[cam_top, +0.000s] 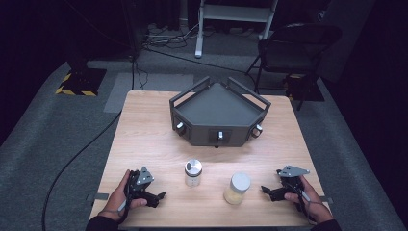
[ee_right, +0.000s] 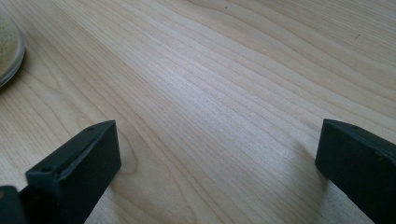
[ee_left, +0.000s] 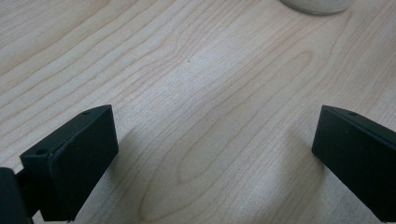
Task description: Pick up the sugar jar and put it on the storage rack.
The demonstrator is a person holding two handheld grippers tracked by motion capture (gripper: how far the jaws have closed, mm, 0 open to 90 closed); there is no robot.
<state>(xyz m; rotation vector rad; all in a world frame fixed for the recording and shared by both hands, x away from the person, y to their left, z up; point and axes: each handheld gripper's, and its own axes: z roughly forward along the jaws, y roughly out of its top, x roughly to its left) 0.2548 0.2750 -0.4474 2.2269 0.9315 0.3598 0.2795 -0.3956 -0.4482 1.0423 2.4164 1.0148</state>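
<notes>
High view shows two hands at the near edge of the wooden table [cam_top: 144, 125], each holding a gripper. Both rest low on the wood, and both have their jaws spread wide with nothing between them.

Just ahead of the left gripper [cam_top: 155, 196], a little to its inner side, stands a small clear jar with a shiny metal lid [cam_top: 193, 173]. Near the right gripper [cam_top: 270, 191], toward the middle of the table, stands a jar with a white lid and yellowish stuff inside [cam_top: 237, 188]. Neither jar is touched yet. In the right gripper view this jar's bottom [ee_right: 9, 44] peeks in ahead of that gripper's left jaw. In the left gripper view a pale round bottom [ee_left: 315, 4] sits far in front of the right jaw. Well beyond both jars waits a dark grey tray [cam_top: 211, 103] with rails.

What could go wrong? Both jars are tall and thin, so I think a jaw bumping one from the side could tip it, and then it could roll off the table. Glass is smooth, so a weak pinch may let it slip. A grab up near the lid could make the jar swing. The jars also stand close together, so reaching for one could knock the other
</notes>
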